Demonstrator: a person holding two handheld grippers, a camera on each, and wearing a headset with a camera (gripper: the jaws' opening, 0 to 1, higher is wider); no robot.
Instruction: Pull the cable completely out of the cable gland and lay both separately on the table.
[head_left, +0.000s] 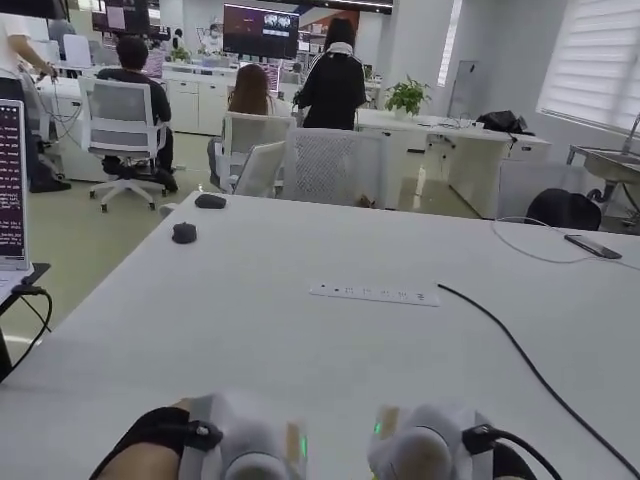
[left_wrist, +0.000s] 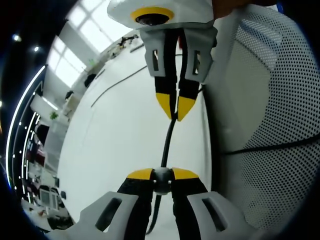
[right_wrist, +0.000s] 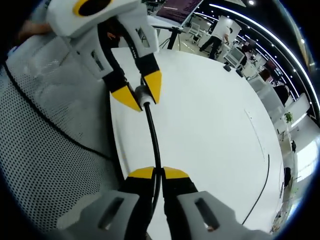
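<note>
1. The cable (right_wrist: 152, 135) runs as a black line up the middle of the right gripper view and enters the cable gland (right_wrist: 143, 95) in the upper left. As I read it, it is not yet pulled free.
2. My left hand-held gripper (left_wrist: 162, 175) is clamped on the grey gland at the bottom centre of its own view, which anchors the fitting.
3. My right hand-held gripper (right_wrist: 158, 173) is closed on the cable itself, a short stretch from the gland, so I have a straight line to pull along.
4. Both sit at the bottom of the head view, by the near edge of the white worktop (head_left: 300, 340), apparently raised so nothing drags.
5. A power strip (head_left: 372, 293) lies mid-frame, well apart from the work. The bare surface between looks ample for laying the two pieces down separately.
</note>
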